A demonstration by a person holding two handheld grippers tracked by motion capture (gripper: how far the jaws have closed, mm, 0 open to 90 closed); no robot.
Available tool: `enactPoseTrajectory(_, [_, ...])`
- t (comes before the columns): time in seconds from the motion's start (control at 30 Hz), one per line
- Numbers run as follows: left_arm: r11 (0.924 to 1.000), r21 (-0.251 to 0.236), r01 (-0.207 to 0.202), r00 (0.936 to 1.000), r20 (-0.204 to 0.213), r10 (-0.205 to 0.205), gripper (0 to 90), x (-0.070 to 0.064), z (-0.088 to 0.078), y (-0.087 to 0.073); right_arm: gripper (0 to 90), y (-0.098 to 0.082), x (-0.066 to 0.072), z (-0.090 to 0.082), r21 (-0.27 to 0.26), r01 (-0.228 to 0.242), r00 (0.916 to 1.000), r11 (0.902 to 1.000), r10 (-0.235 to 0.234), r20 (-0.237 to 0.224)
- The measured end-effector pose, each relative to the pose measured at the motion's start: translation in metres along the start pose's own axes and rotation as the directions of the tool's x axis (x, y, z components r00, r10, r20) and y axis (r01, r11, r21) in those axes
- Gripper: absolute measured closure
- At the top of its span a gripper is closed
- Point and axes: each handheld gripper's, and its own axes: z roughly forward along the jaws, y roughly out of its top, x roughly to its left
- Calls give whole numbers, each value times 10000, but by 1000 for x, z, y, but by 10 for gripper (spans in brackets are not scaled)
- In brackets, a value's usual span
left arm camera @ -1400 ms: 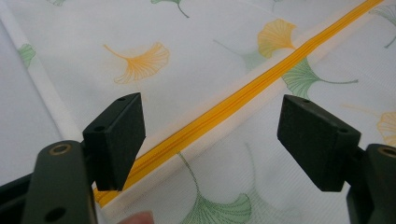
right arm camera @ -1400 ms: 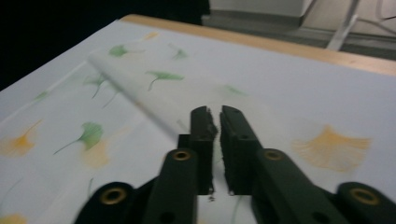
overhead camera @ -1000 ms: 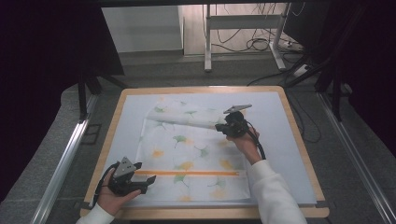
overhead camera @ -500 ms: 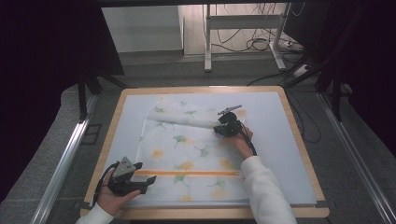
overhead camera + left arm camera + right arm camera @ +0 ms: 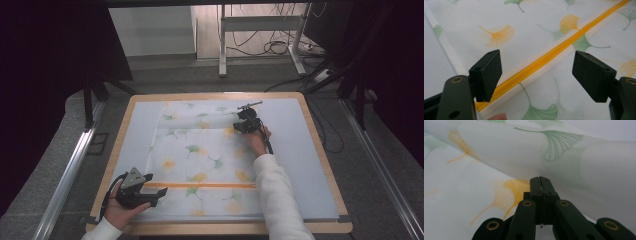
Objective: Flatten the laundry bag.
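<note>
The cloth (image 5: 200,160), white with green and orange ginkgo leaves and an orange zip stripe (image 5: 200,185), lies spread on the table (image 5: 320,165); its far edge is folded over toward the middle. Right gripper (image 5: 240,125) is clenched on that folded layer: in the right gripper view the jaws meet with a thin sliver of fabric between them. Left gripper (image 5: 159,192) sits at the near left corner, jaws wide apart astride the zip stripe (image 5: 544,62), gripping nothing. Risks, as judged: the pinch looks shallow, so the thin fabric could slip out mid-fold and fall back crooked. With the near corner unpinned, any pull from the right could drag the whole cloth across the table and skew the fold line. The left gripper closing carelessly might catch the zip ridge and bunch both layers.
</note>
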Motion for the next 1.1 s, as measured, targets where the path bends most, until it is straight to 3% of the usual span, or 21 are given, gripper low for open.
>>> enactPoseTrajectory(0.07, [10000, -17, 13, 10000, -11, -13, 237, 0, 0, 0, 892, 2, -8, 2, -80, -590, 9982, 9982, 591, 103])
enactPoseTrajectory(0.1, [10000, -28, -16, 10000, -39, 16, 237, 0, -1, 0, 892, 1, -10, 3, -70, -659, 9978, 9978, 659, 86])
enactPoseTrajectory(0.37, [10000, -69, -14, 10000, -57, 14, 236, 0, -2, 0, 891, -2, -5, -11, -85, -298, 9996, 9995, 297, -28])
enactPoseTrajectory(0.53, [9998, -95, 152, 9999, -68, -153, 239, 0, -1, 0, 892, -15, 3, -43, -341, 301, 9986, 9990, -315, -434])
enactPoseTrajectory(0.6, [9997, -79, 230, 9997, -85, -230, 262, 0, 0, 0, 892, -18, 4, -50, -426, 326, 9977, 9986, -350, -579])
enactPoseTrajectory(0.7, [9996, -117, 240, 9997, -43, -241, 276, -2, 0, 0, 892, -31, 9, -80, -790, 436, 9941, 9959, -511, -953])
enactPoseTrajectory(0.8, [9997, -127, 227, 9997, -50, -228, 273, -3, 1, 1, 892, -39, 12, -93, -911, 591, 9919, 9941, -687, -1064])
enactPoseTrajectory(0.87, [9998, -61, 184, 9998, 57, -184, 266, -4, 0, 1, 892, -52, 16, -112, -1249, 571, 9868, 9905, -749, -1434])
enactPoseTrajectory(1.1, [9999, -107, 8, 10000, -79, -8, 258, -7, 1, 3, 892, -83, 26, -139, -1338, 933, 9783, 9866, -1158, -1718])
